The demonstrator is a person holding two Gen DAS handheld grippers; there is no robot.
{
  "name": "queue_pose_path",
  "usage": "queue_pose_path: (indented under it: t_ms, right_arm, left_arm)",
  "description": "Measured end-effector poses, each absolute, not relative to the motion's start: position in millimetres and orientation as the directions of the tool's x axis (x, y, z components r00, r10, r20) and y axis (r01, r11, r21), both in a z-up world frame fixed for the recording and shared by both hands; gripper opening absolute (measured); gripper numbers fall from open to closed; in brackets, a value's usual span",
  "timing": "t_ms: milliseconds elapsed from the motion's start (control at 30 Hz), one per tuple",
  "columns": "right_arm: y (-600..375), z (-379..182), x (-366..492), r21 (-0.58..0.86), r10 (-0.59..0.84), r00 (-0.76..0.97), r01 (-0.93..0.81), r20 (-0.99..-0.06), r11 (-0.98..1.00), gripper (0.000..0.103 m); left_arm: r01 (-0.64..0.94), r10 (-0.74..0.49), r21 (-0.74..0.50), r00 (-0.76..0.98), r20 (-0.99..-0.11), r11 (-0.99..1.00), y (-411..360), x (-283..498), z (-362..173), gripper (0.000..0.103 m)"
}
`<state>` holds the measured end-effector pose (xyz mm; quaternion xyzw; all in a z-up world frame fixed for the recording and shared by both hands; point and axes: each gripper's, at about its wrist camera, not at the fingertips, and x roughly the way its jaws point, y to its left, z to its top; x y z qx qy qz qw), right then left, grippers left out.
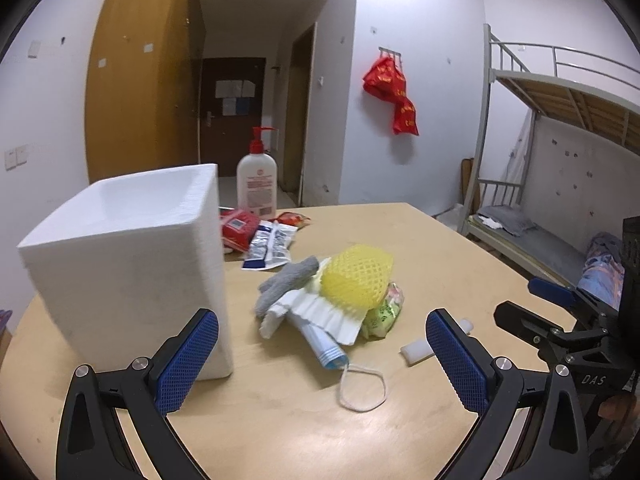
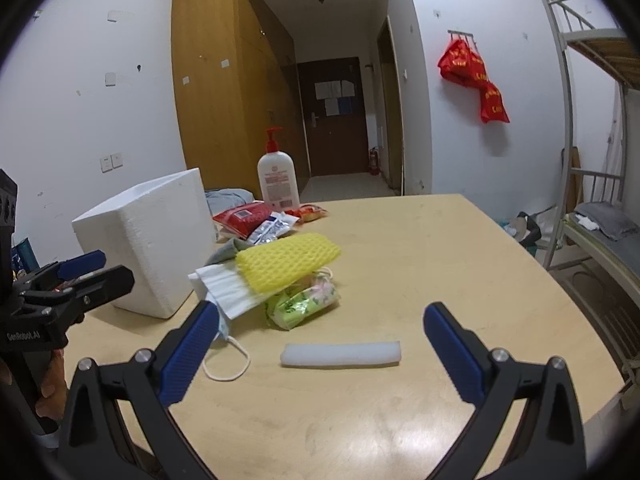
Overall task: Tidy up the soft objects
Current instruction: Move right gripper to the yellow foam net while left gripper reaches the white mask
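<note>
Both our tongs, left (image 1: 322, 360) and right (image 2: 320, 354), gape wide, holding nothing. The white foam strip (image 2: 340, 355) lies on the worktop (image 2: 440, 248) between our right fingers; we should lower squarely, pinch its middle gently, then carry it to the foam box (image 2: 148, 236).

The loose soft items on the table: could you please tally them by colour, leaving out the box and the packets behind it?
Yellow: 1, foam net
White: 2, foam stick, pleated foam sheet
Grey: 1, cloth
Green: 1, printed packet
Light blue: 1, face mask
Total: 6
</note>
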<state>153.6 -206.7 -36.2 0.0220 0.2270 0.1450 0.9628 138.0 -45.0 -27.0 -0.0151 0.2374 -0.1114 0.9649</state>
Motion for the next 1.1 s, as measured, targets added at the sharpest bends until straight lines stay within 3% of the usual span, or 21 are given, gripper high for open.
queue_pose_path:
  t_ms: [533,833,1100]
  right_arm:
    - [-213.8,-38.9,206.2,0.166,0.393,0.780,-0.359,-0.487,0.918,0.103]
    - [-199.0,-42.1,237.6,0.146,0.421,0.717,-0.415,-0.555,0.898,0.103]
    - [-179.1,-50.5,275.4,0.140,0.433,0.633,-0.459,-0.642,0.878,0.089]
  left_arm:
    - [0.185,-0.227,-0.131,0.808,-0.543,0.974,-57.9,199.0,-49.4,0.101]
    - [0.160,-0.217,-0.147,0.763,-0.609,0.976,-57.6,227.1,-63.5,0.088]
    - [0.120,-0.188,-0.148,0.741,-0.644,0.982,-51.2,237.0,-72.2,0.079]
